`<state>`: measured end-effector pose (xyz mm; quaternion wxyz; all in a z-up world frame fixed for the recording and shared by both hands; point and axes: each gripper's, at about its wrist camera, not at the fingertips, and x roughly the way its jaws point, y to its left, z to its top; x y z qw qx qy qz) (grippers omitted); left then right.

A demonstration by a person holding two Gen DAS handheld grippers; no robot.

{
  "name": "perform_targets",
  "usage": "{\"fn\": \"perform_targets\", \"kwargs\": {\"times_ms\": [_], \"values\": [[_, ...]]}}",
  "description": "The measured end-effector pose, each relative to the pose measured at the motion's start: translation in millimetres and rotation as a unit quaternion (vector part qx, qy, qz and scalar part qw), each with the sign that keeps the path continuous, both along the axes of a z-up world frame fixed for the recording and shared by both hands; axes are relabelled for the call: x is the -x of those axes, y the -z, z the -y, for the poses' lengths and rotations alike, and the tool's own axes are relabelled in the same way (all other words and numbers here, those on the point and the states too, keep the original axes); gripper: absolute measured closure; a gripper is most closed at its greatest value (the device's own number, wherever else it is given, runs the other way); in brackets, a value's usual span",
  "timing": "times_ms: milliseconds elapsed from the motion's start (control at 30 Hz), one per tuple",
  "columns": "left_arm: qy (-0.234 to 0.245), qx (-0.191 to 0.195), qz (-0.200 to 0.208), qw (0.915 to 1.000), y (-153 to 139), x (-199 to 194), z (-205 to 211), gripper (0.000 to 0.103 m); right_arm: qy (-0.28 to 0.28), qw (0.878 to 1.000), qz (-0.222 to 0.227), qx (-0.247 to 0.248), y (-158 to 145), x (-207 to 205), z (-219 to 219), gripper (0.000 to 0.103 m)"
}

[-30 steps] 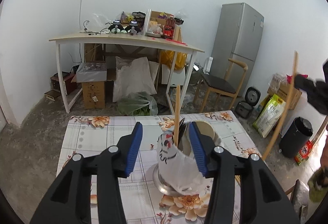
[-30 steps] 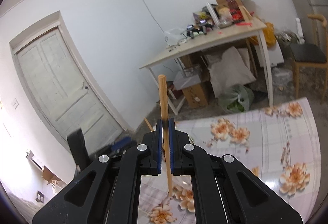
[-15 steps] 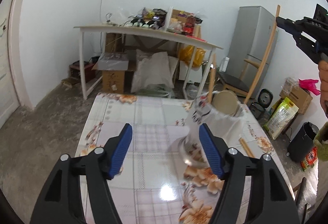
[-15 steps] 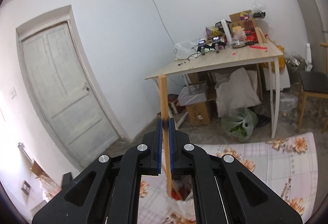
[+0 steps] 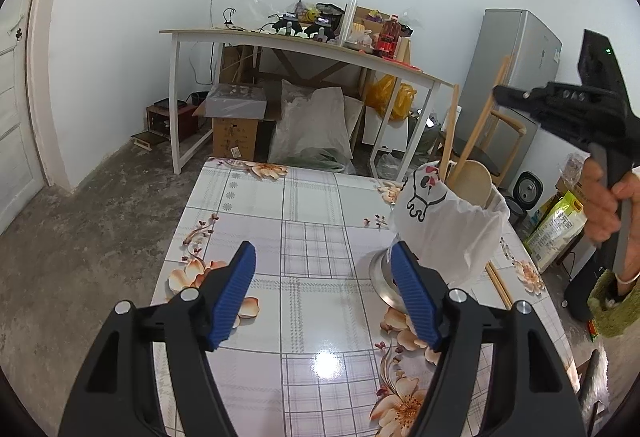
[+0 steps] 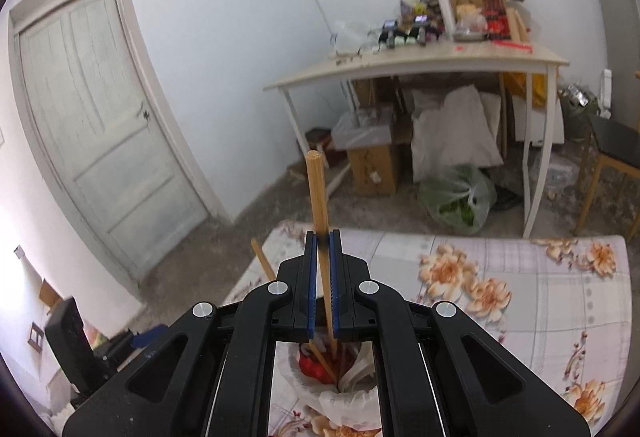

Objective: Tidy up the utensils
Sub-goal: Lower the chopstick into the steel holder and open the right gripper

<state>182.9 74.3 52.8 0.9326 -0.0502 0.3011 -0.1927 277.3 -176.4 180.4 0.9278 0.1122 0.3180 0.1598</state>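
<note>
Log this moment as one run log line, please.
right gripper: shut on chopstick, lower end inside bag-lined holder | left gripper: open, empty, jaws just opened | spare chopstick: on table

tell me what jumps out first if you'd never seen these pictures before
The right gripper is clamped on a long wooden chopstick, its lower end dipping into the bag-lined utensil holder on the flowered table. A wooden spoon and another chopstick already stand in that holder. The left gripper, blue pads wide apart and empty, sits just beside the holder's metal base.
</note>
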Motion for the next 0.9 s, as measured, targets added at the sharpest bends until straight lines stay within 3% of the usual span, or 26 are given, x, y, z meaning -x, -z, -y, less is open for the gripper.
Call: {"fn": "perform_targets", "kwargs": {"times_ms": [200, 400, 533, 767, 900], "values": [[0.004, 0.0, -0.009, 1.0, 4.9, -1.3, 4.4, 0.035, -0.023, 0.998, -0.049, 0.033, 28.7, -7.3, -20.6, 0.099], [0.008, -0.002, -0.01, 0.9999, 5.7, -0.1, 6.7, 0.033, -0.022, 0.996, -0.078, 0.034, 39.3, -8.1, -17.6, 0.095], [0.011, -0.001, -0.01, 0.9999, 4.6, 2.0, 9.6, 0.032, -0.018, 0.997, -0.067, 0.029, 27.8, -1.7, -12.7, 0.077], [0.023, -0.001, -0.011, 0.9997, 3.8, 7.2, 13.8, 0.027, 0.022, 0.999, -0.026, 0.008, 0.3, 46.1, 32.1, 0.063], [0.041, -0.006, -0.016, 0.999, 7.2, 11.0, 19.8, 0.023, 0.08, 0.996, -0.046, 0.014, 20.6, 84.3, 75.6, 0.061]]}}
